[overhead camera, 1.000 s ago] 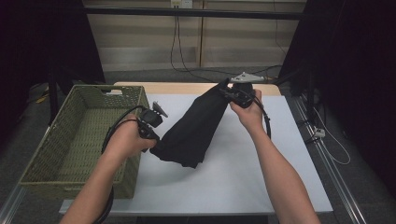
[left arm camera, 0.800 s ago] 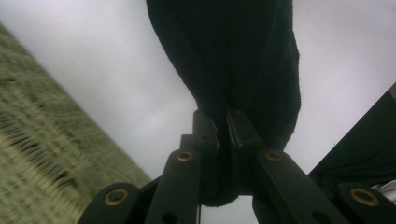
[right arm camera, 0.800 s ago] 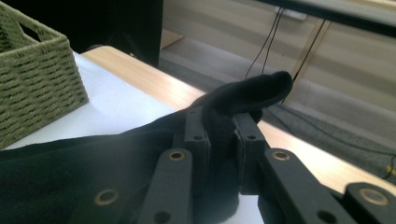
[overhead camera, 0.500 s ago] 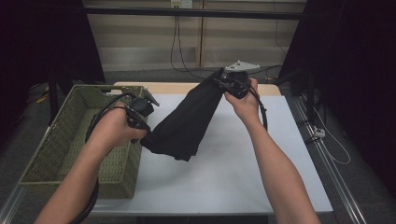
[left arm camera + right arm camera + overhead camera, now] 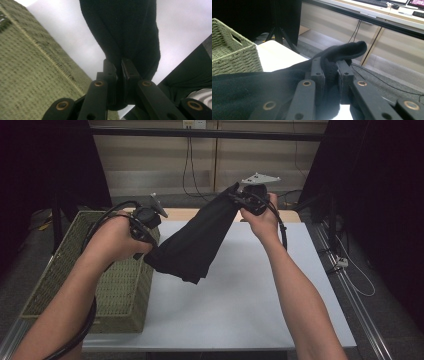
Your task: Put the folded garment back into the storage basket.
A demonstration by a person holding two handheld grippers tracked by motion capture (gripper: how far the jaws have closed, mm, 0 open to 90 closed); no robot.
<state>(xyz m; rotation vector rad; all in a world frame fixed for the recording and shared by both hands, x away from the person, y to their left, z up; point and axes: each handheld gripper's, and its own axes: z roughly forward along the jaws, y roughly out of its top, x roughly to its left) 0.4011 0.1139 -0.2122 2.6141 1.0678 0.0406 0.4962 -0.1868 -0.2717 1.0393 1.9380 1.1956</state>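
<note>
A black cloth (image 5: 197, 242) hangs stretched in the air between both hands, above the white table (image 5: 250, 290). My left gripper (image 5: 149, 237) is shut on its lower left corner, just over the right rim of the basket. In the left gripper view the black cloth (image 5: 125, 32) runs up from the pinched jaws of that gripper (image 5: 119, 72). My right gripper (image 5: 239, 196) is shut on the upper end, held higher and farther back. The right gripper view shows a fold of cloth (image 5: 342, 51) squeezed between the jaws of that gripper (image 5: 330, 68).
A green woven basket (image 5: 65, 270) stands at the table's left edge, its wicker wall (image 5: 30, 75) close beside the left gripper. Black curtains hang at both sides, and cables (image 5: 190, 165) trail behind the table's far edge.
Both hands have risen and lifted the cloth off the table. The left gripper has moved from beside the basket to over its rim.
</note>
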